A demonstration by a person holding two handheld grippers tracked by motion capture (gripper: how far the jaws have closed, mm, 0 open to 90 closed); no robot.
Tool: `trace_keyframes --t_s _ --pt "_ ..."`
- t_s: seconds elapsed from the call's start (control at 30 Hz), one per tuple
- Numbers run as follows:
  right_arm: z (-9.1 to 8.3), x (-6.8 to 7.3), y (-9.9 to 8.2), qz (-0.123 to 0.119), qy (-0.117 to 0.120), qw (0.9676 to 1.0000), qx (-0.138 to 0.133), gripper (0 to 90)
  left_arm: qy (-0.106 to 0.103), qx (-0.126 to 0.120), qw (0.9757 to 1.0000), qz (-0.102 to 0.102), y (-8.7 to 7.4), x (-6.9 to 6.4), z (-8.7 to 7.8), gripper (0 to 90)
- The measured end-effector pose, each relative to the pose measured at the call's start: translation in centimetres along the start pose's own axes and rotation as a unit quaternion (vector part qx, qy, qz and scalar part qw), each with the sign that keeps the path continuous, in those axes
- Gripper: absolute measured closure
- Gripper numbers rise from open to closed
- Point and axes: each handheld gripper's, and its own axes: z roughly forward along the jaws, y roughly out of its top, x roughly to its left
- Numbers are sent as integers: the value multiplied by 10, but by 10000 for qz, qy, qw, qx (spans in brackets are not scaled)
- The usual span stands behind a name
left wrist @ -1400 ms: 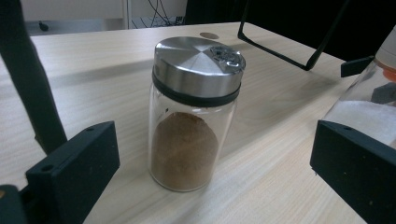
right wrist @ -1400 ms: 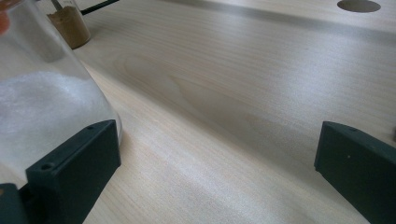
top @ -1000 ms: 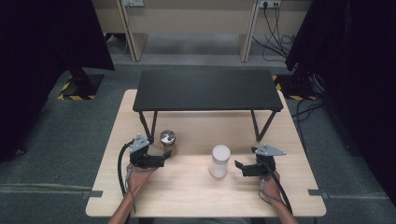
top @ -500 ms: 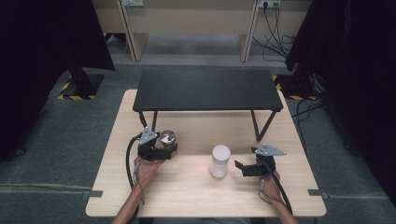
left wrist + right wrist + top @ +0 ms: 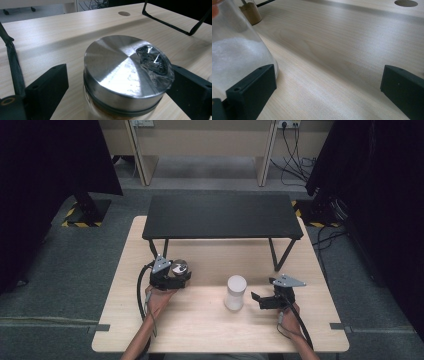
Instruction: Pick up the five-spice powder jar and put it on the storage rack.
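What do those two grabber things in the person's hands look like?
Each one is a chunky black tool. The left gripper and the right gripper both have two blocky black jaws with small screw holes, a grey three-cornered plate on top, and a black cable trailing back along the forearm. The forearms are bare, with no sleeves in view.

1. Two hand-held grippers, left gripper (image 5: 176,279) and right gripper (image 5: 264,301), both black-bodied and blocky.
2. Grey three-cornered plate on top of each, with small dark holes near the corners.
3. Black cable (image 5: 141,290) trailing from the left gripper in a loop beside the forearm; a second black cable running back from the right gripper along the wrist.
4. Jaws matt black, thick, square-edged, with small round screw holes near the tips, seen in both gripper views.
5. Brass-coloured ring at the lower left corner of the left gripper view.
6. Forearms bare, no sleeves in sight.
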Motion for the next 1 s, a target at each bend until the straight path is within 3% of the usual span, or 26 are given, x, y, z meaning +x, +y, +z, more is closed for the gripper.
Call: trace_keyframes --t_s 0.27,0.37,0.73,1.0 --pt "0 0 0 -10 11 10000 4 4 114 188 9994 258 7 -8 6 209" --pt "0 0 0 -20 12 10000 5 4 111 174 9993 312 6 -10 7 300" --pt "0 -1 0 1 16 10000 3 4 123 212 9992 307 8 -10 7 308" --pt "0 0 0 -15 12 10000 3 4 110 129 9997 186 7 -8 -2 309"
